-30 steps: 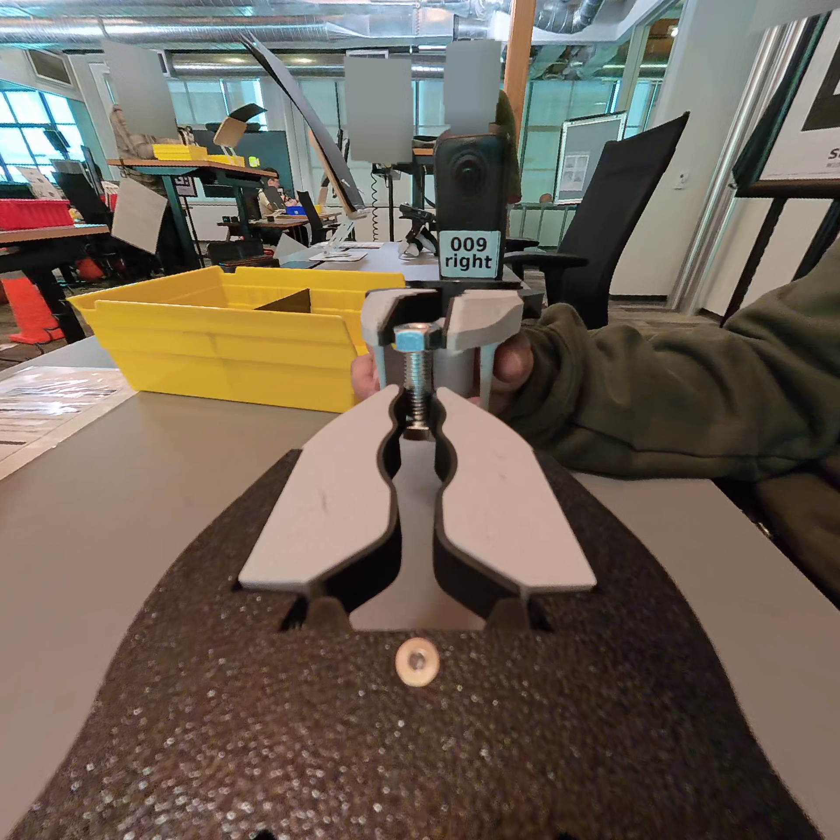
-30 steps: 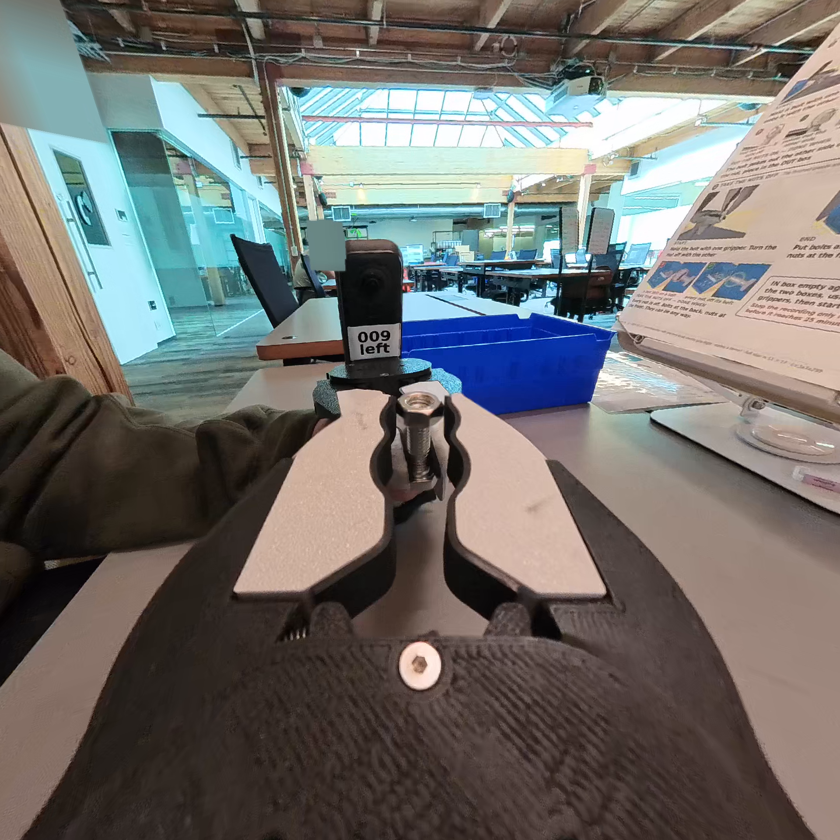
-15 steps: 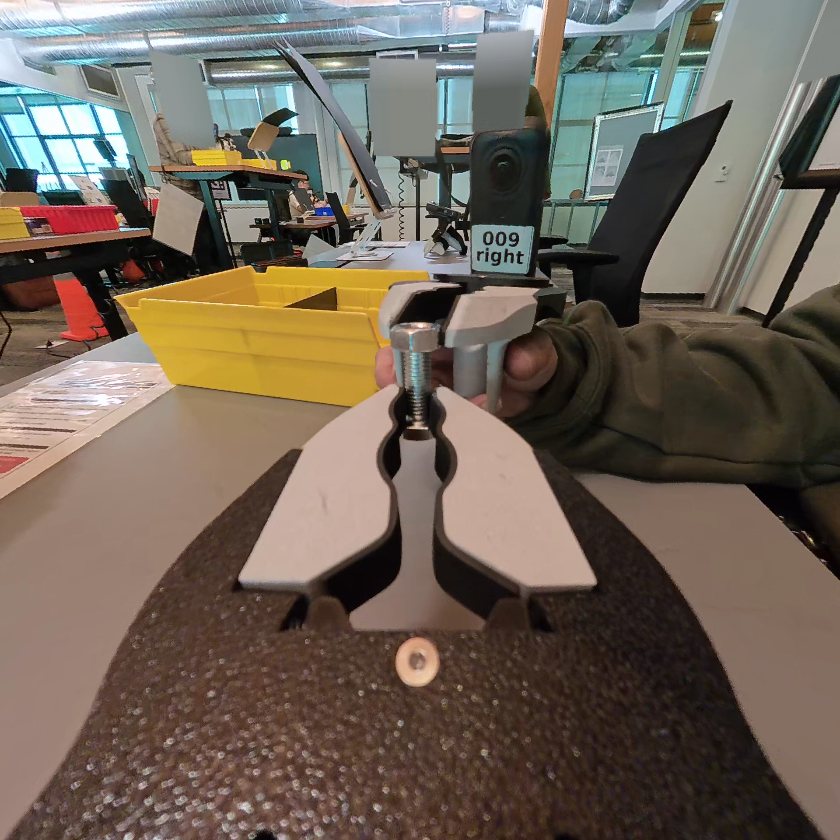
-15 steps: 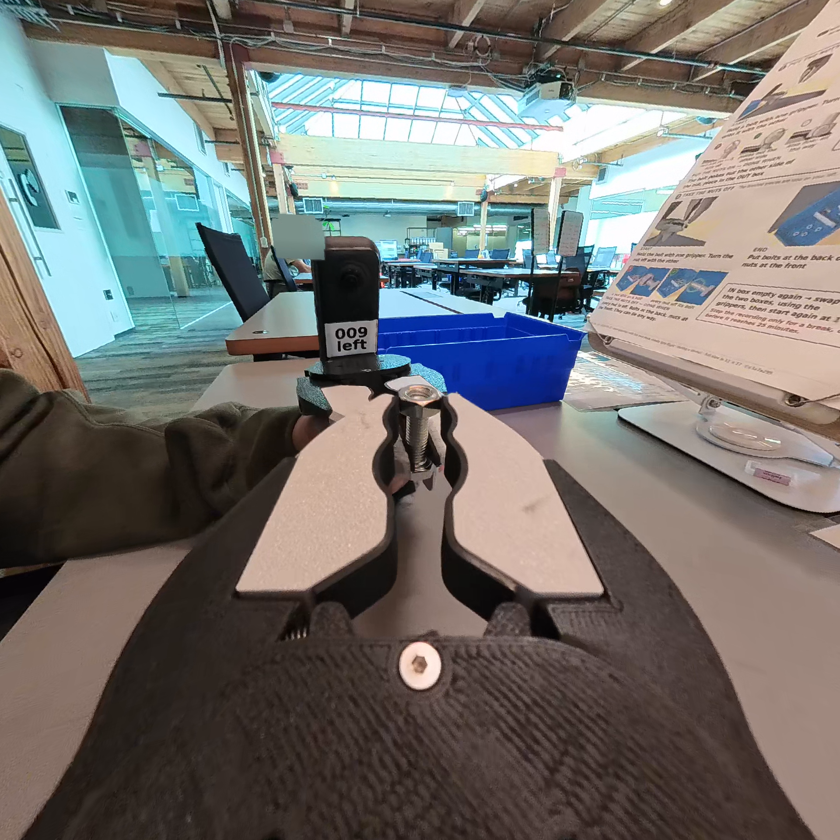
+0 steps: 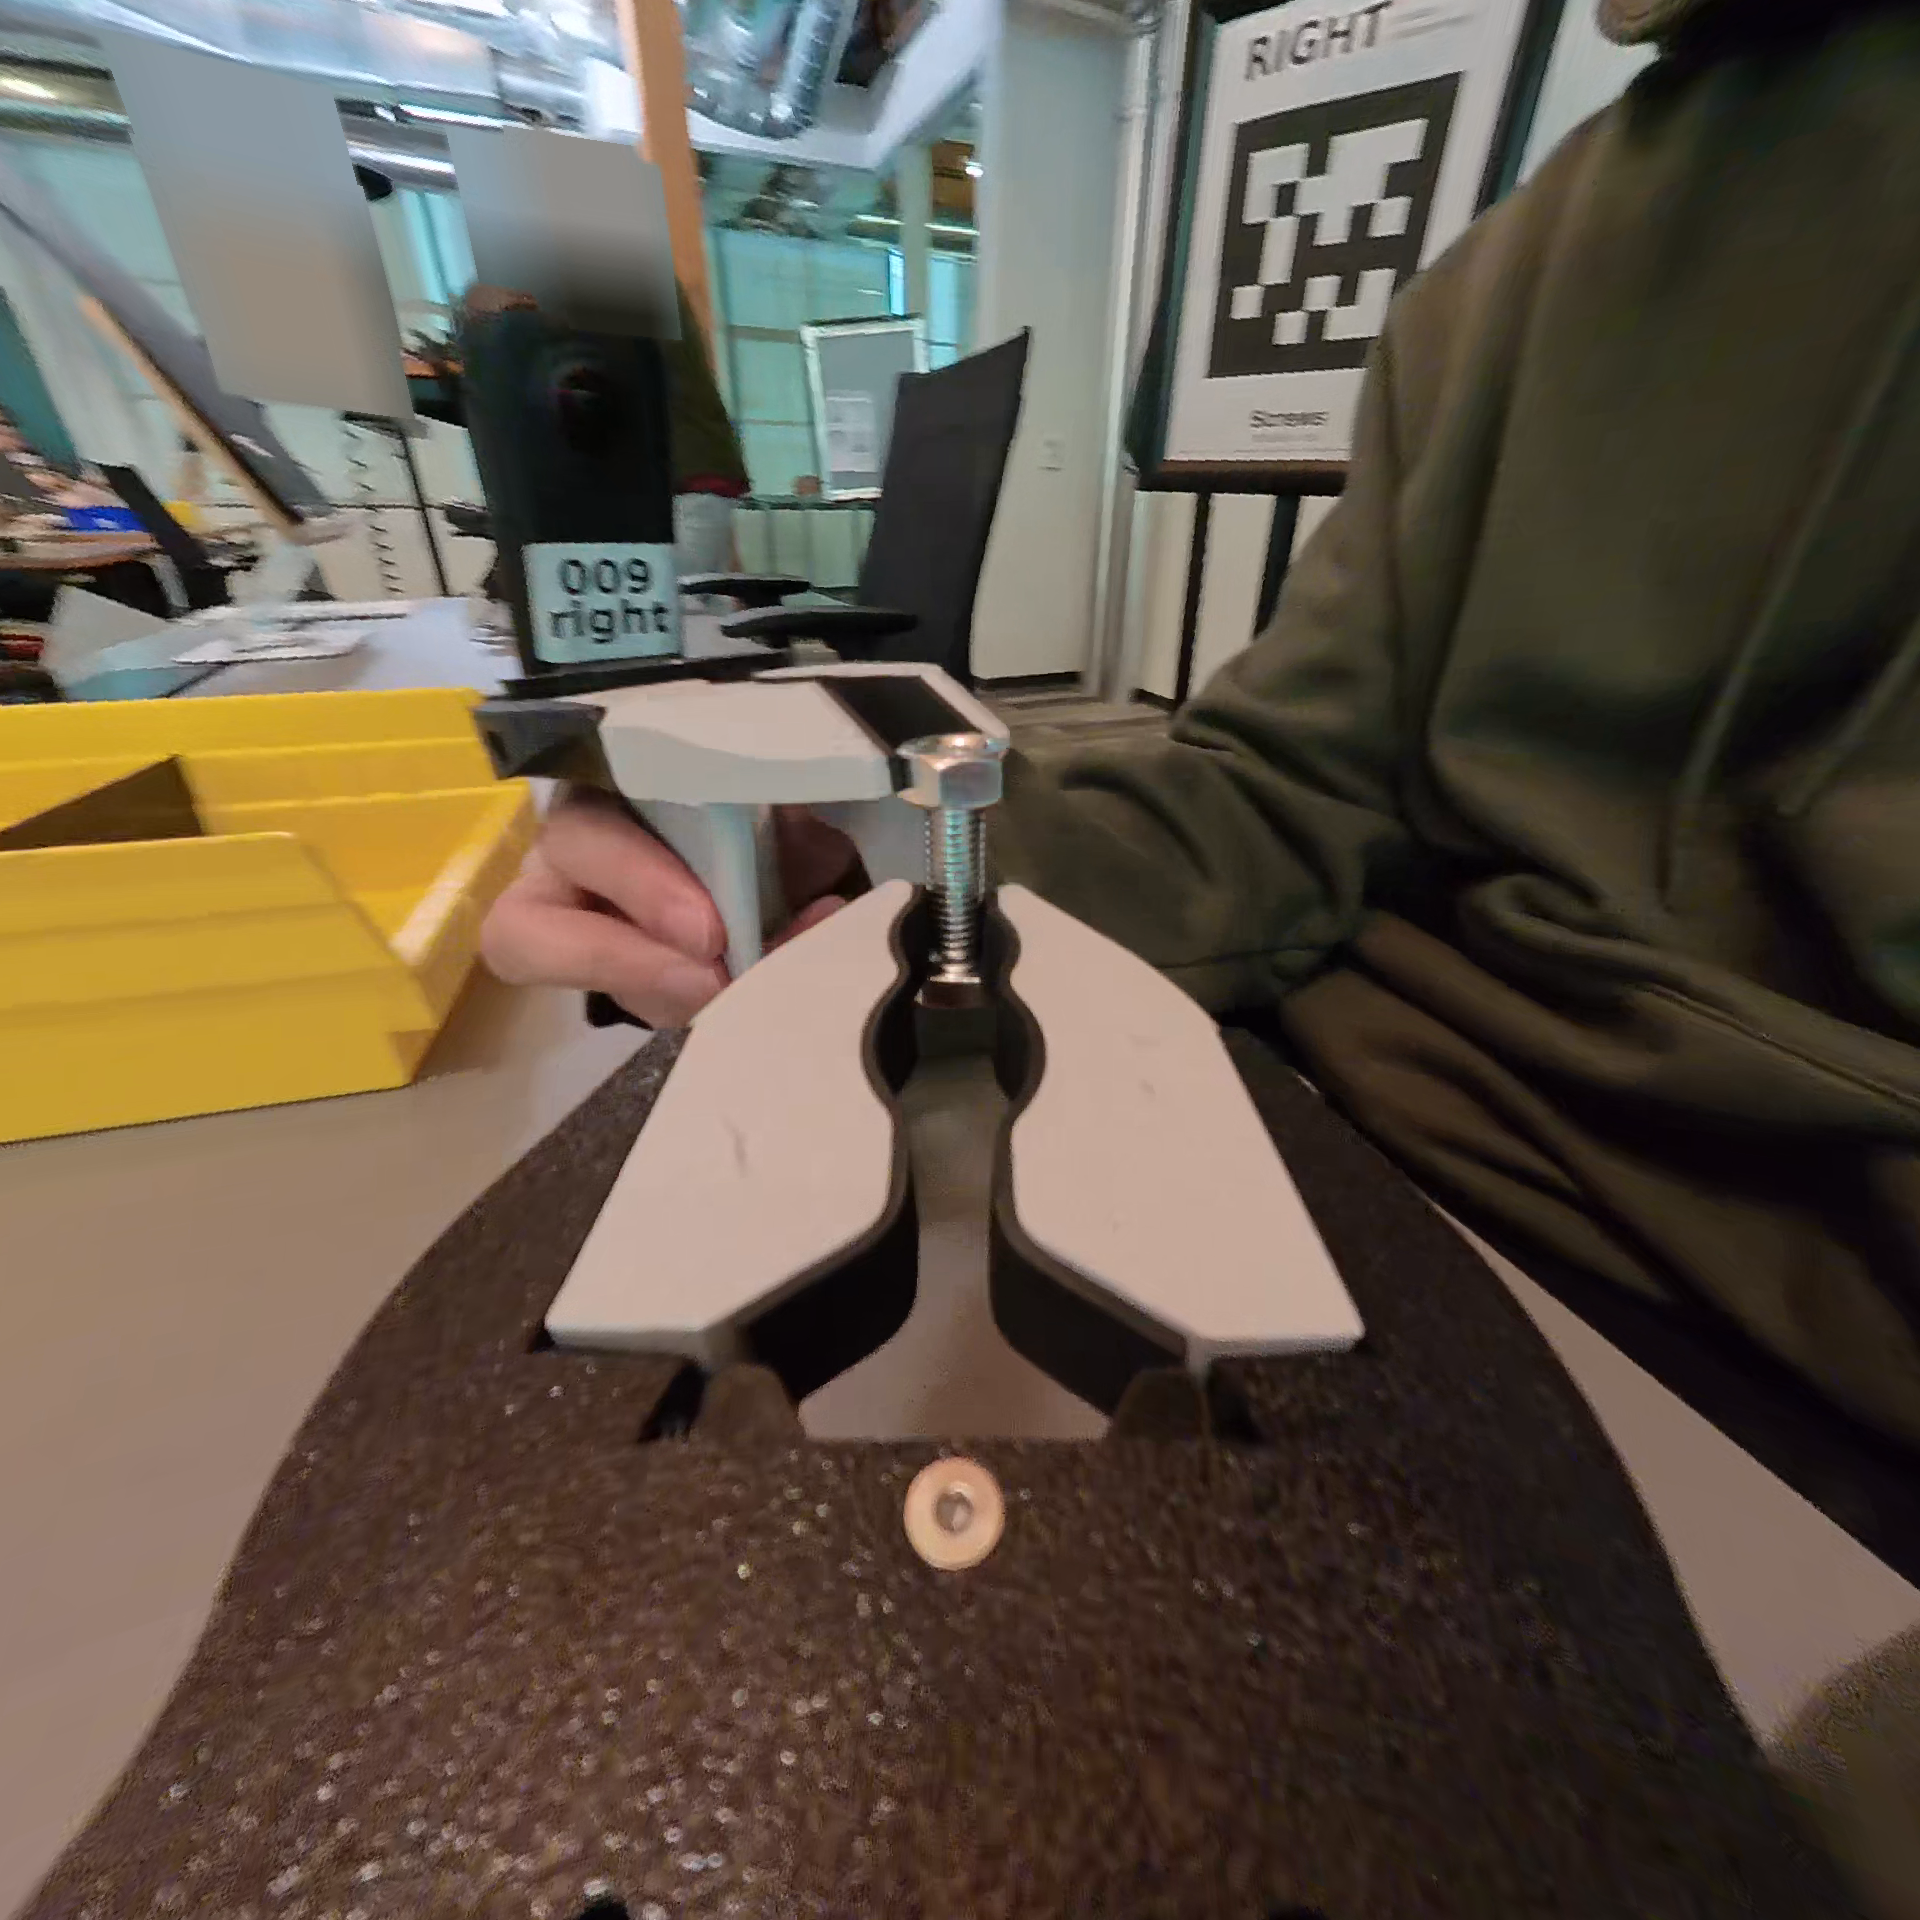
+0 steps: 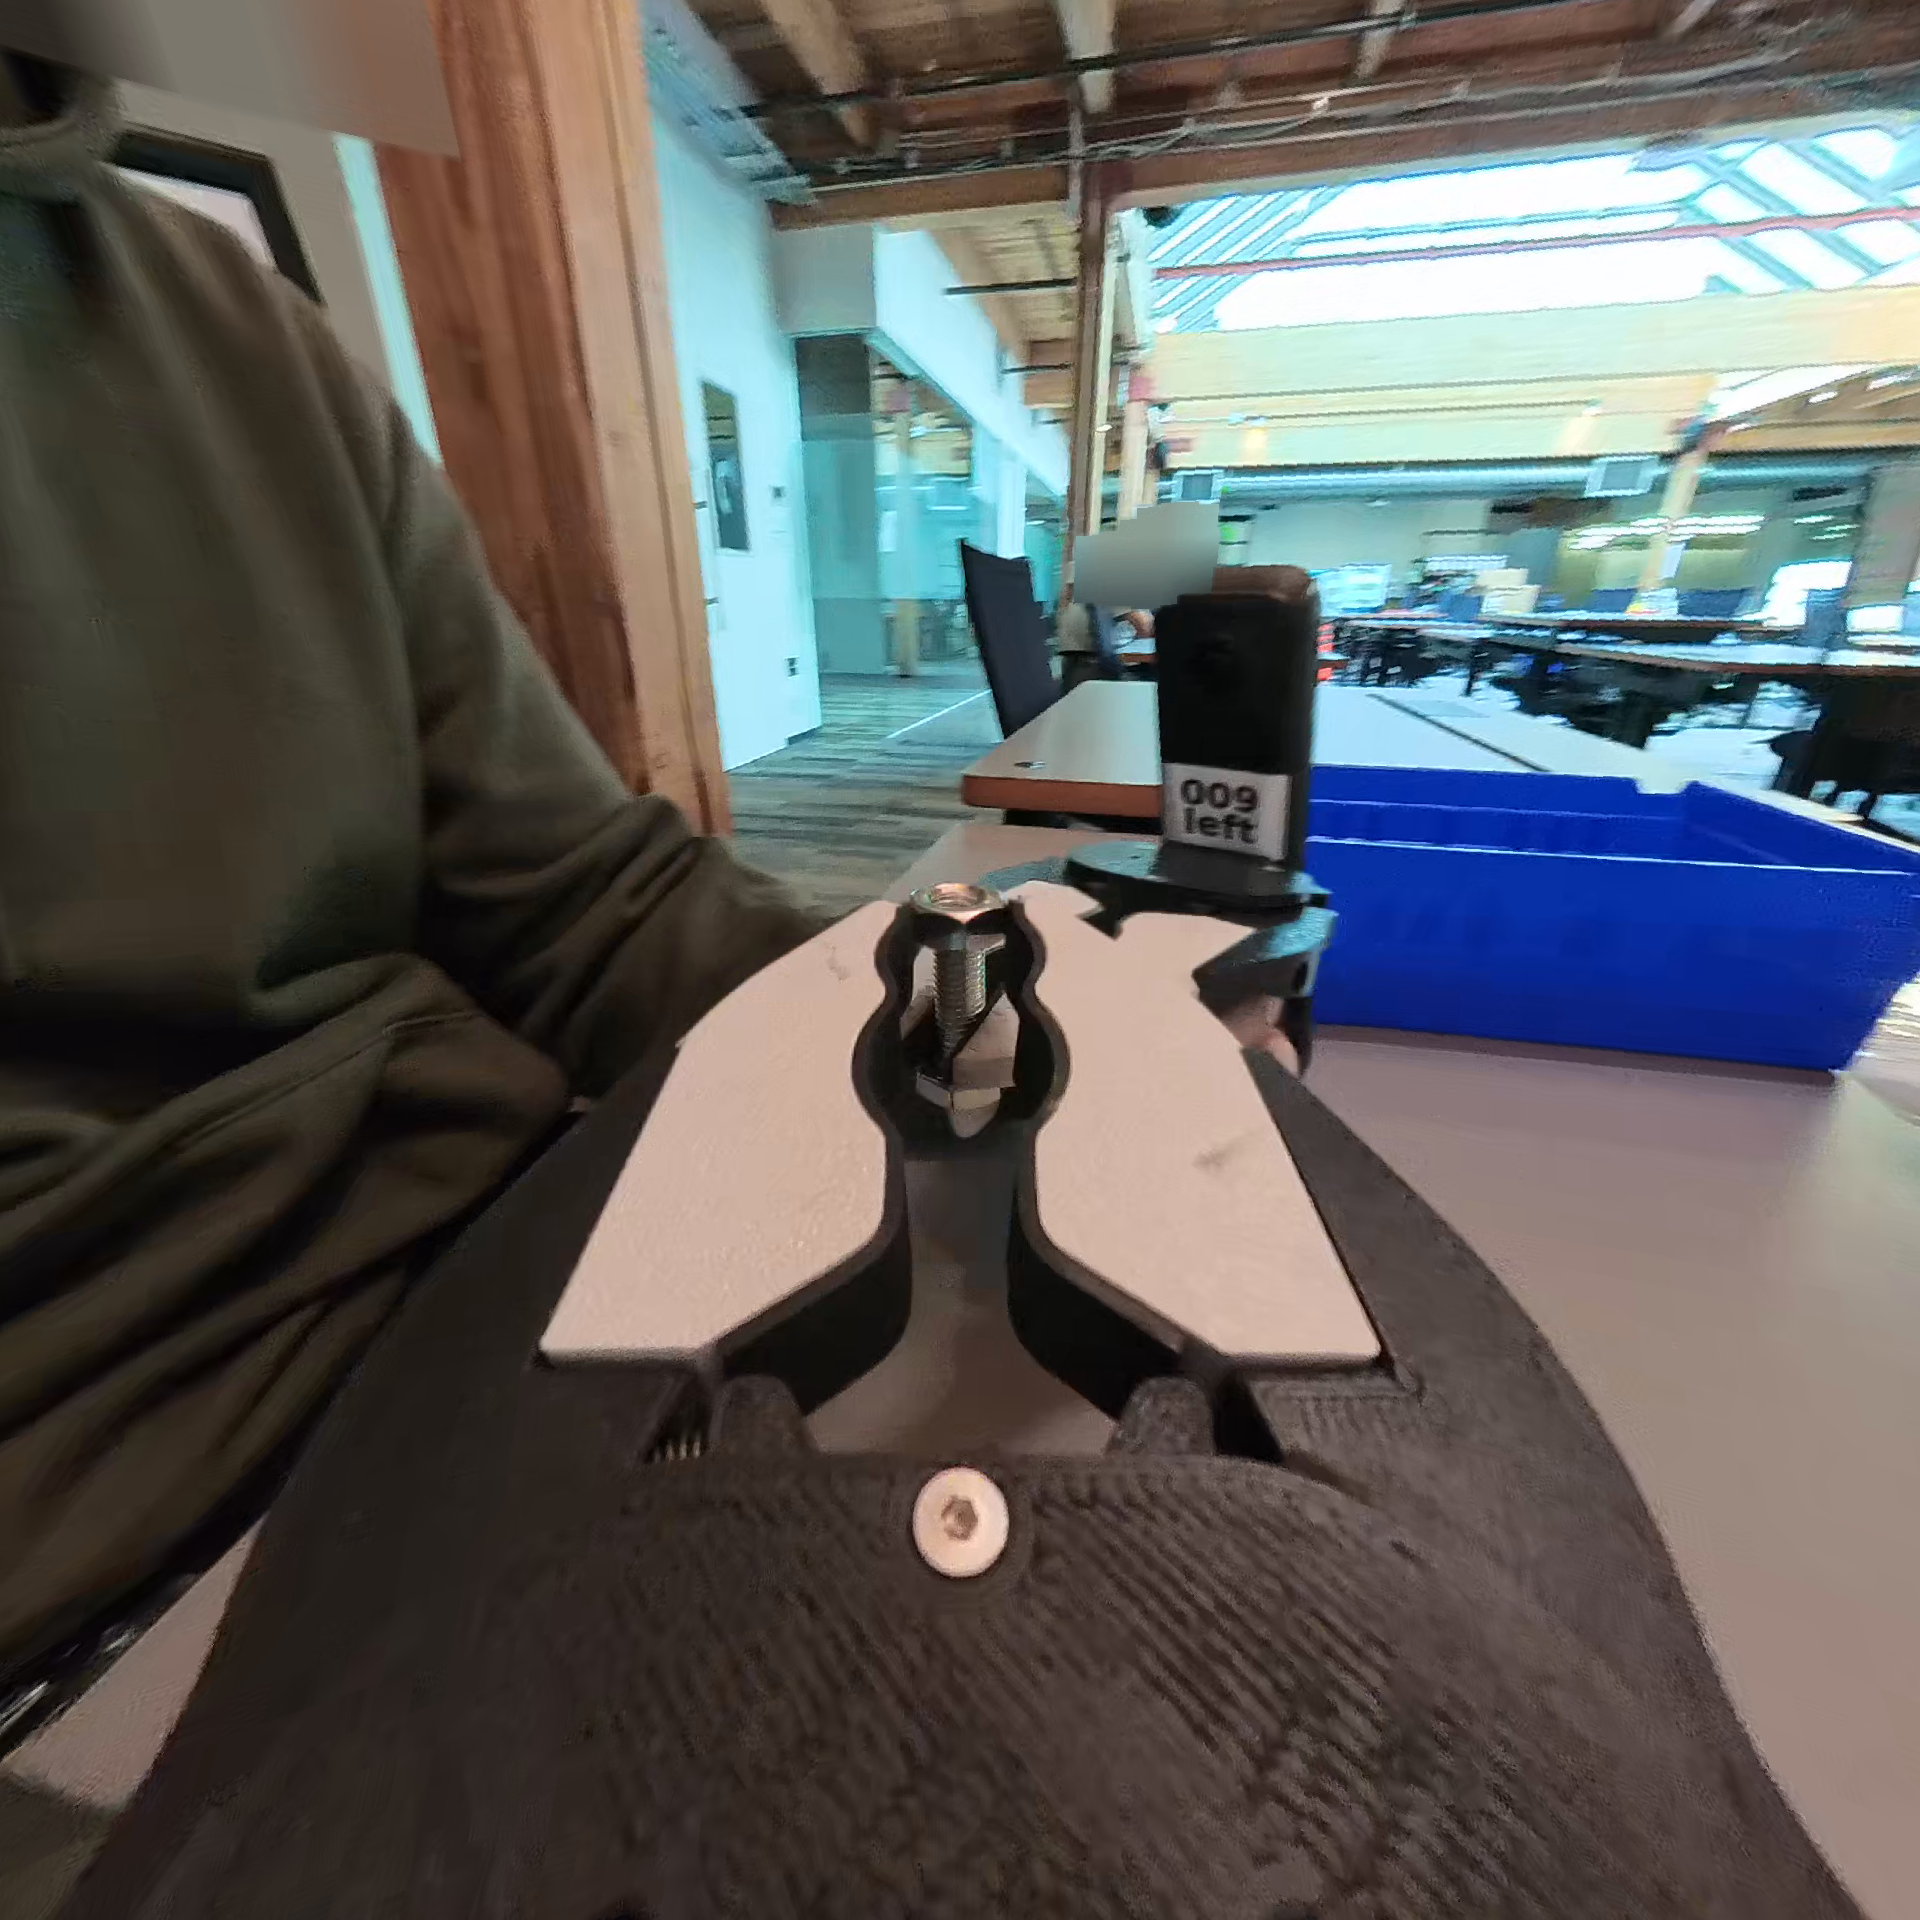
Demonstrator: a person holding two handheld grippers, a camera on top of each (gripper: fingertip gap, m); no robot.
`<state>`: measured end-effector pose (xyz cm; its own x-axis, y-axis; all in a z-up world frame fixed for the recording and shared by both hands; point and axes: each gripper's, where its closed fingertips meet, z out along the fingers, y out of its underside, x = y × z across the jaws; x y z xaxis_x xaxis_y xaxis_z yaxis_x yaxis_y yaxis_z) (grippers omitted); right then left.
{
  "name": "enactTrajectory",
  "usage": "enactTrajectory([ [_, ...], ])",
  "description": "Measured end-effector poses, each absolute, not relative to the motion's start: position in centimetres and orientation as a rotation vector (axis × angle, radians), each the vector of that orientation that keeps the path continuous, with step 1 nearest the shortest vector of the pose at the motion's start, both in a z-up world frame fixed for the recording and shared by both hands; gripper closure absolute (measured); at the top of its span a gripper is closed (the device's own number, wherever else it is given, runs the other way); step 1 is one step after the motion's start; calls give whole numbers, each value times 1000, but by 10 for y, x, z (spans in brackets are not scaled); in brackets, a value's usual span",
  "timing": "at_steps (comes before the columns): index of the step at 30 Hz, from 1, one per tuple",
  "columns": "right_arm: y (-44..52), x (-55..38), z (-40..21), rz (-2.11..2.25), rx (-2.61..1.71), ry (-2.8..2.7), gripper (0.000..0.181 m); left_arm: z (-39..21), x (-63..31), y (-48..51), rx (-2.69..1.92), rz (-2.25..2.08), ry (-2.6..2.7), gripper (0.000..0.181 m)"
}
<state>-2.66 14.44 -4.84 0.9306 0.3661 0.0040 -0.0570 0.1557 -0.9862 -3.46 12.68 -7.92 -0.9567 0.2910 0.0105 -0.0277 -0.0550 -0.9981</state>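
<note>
A steel bolt (image 5: 951,862) stands upright between my two grippers, above the grey table (image 5: 208,1299). My left gripper (image 5: 951,935) is shut on the bolt's lower end, where a nut (image 6: 951,1086) sits. My right gripper (image 6: 956,935) is shut on the hex head (image 6: 956,912) at the top. In the left wrist view the right gripper (image 5: 914,769) shows side-on, held by a hand (image 5: 603,925). In the right wrist view the left gripper's fingertips (image 6: 982,1070) show below, around the nut.
A yellow bin (image 5: 208,914) stands on the table to the left of the right gripper. A blue bin (image 6: 1610,935) stands behind the left gripper. The person's green sleeve and body (image 5: 1507,831) are close by. A black-and-white marker board (image 5: 1330,229) stands behind. The tips of both grippers are at nearly the same place.
Both views have swung toward the person. The right gripper has turned about the bolt and now shows side-on instead of head-on. Both grippers have stayed shut on the bolt.
</note>
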Motion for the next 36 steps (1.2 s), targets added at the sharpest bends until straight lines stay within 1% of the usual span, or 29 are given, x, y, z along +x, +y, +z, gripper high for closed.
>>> enactTrajectory([
  [4, 145, -33, -54, 355, -1415, -292, 164, -84, -35, 126, -282, 2090, -2010, 172],
  [11, 149, -2, -54, 127, -1438, -171, 165, -83, -4, 131, -88, 2201, -2093, 172],
  [20, 147, -10, -45, 170, -1379, -202, 164, -73, -13, 131, -132, 2214, -2001, 172],
  [28, 149, 13, -56, 99, -1414, -82, 165, -85, 10, 133, 40, 2225, -2106, 172],
  [32, 150, 10, -54, 104, -1406, -95, 164, -82, 4, 133, -7, 2226, -2078, 172],
  [36, 148, -5, -51, 202, -1386, -162, 164, -79, -14, 131, -130, 2173, -2014, 172],
])
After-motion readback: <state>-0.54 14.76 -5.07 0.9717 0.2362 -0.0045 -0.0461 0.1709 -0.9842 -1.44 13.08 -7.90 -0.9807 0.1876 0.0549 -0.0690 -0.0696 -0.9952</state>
